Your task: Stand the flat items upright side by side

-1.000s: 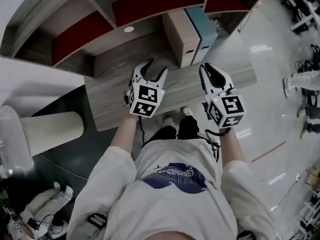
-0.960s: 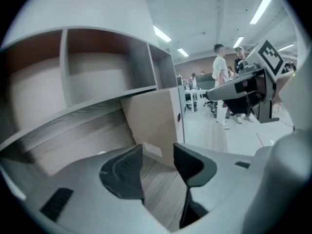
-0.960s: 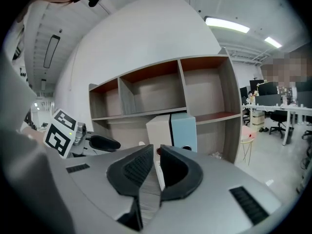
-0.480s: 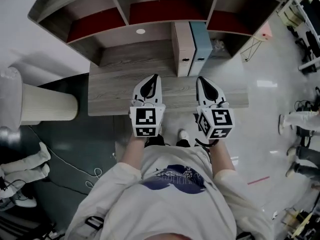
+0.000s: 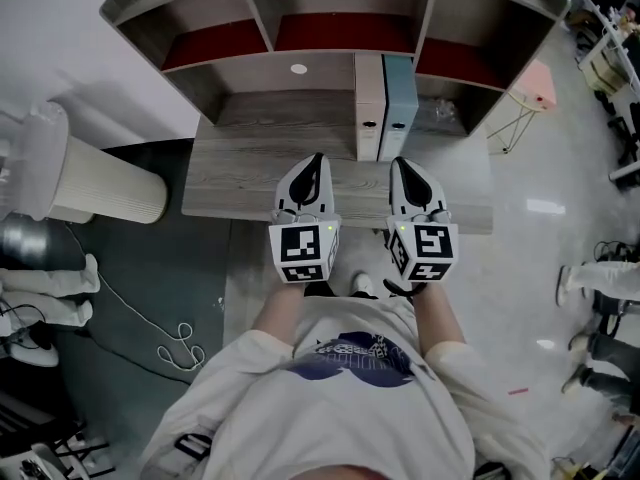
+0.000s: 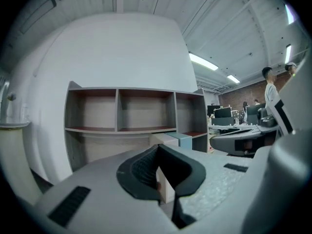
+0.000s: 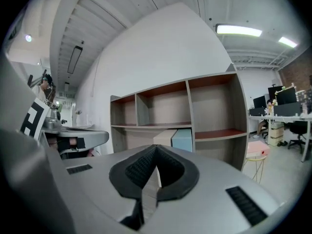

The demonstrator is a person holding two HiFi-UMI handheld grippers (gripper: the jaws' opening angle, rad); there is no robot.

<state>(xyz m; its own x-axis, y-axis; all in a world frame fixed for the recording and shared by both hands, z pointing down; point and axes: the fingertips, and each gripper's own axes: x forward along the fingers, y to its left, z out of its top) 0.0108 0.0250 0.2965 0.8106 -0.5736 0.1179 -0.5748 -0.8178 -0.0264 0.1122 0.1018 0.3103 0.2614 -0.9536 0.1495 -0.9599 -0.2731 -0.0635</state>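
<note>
Two box files stand upright side by side at the back of the wooden desk (image 5: 250, 183): a beige one (image 5: 369, 108) on the left and a light blue one (image 5: 399, 108) on the right, touching each other. Both show ahead in the gripper views, beige box file (image 6: 163, 139) (image 7: 163, 138) and blue box file (image 6: 186, 138) (image 7: 182, 140). My left gripper (image 5: 313, 163) is shut and empty, held near the desk's front edge. My right gripper (image 5: 400, 168) is shut and empty beside it. Both point level toward the shelf.
An open shelf unit (image 5: 330, 8) with three compartments stands on the desk behind the files. A white ribbed column (image 5: 95, 183) is at the left. A pink stool (image 5: 530, 93) stands right of the desk. People and office desks (image 6: 239, 126) are off to the right.
The left gripper's jaws have closed from open; the right's have closed too. Both grippers have drawn back from the files toward the desk's front edge and levelled out.
</note>
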